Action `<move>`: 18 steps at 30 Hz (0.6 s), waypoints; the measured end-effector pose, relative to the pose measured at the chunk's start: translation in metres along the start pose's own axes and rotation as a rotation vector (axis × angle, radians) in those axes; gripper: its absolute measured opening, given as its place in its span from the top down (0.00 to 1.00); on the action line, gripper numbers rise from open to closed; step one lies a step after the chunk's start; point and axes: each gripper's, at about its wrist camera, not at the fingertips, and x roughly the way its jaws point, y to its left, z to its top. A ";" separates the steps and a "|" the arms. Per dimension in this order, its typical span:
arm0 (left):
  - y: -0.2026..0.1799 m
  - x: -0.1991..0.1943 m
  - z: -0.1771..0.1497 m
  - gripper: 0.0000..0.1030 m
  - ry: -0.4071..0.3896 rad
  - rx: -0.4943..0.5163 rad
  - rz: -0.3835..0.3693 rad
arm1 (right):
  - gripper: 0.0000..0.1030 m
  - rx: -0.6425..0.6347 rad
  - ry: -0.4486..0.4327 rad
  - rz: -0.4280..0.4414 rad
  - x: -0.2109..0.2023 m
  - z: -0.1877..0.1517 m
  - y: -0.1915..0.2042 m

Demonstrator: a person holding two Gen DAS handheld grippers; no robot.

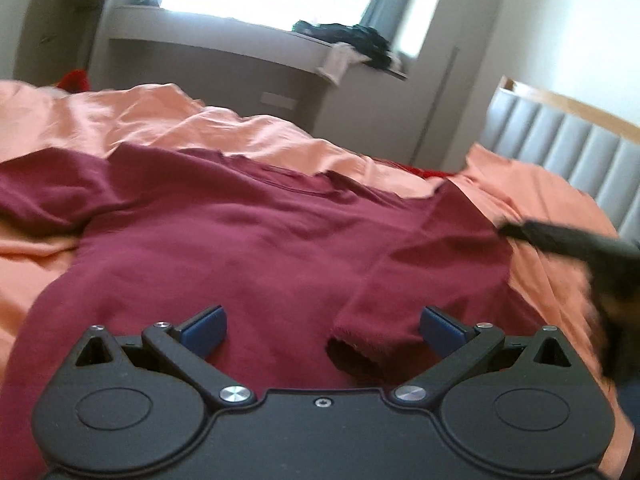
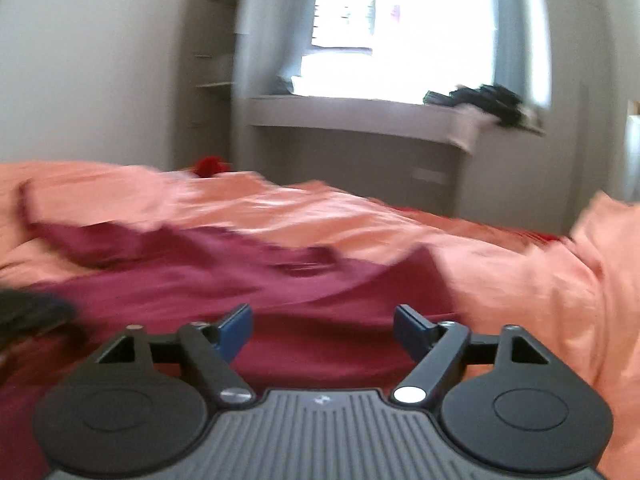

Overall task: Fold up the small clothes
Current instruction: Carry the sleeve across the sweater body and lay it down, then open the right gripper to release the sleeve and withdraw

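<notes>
Maroon long-sleeved top (image 1: 248,240), spread flat on the orange bedcover (image 1: 200,120), one sleeve (image 1: 424,280) folded in over the body, cuff toward the near edge. Left gripper (image 1: 322,328): jaws wide apart over the shirt, cuff lying between the blue pads, untouched. Right gripper (image 2: 322,330): jaws wide, nothing held, low over the top's near edge. Grey padded headboard (image 1: 568,152) at the bed's right end.
</notes>
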 end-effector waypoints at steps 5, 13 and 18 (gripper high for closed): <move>-0.010 0.008 -0.007 0.00 0.036 0.091 -0.008 | 0.16 0.107 0.041 -0.045 0.070 0.020 -0.067; -0.010 0.012 -0.010 0.00 0.049 0.118 -0.018 | 0.93 0.150 0.147 0.005 0.127 0.038 -0.100; -0.012 0.013 -0.012 0.00 0.046 0.134 -0.010 | 0.93 0.160 0.124 -0.043 0.134 0.040 -0.110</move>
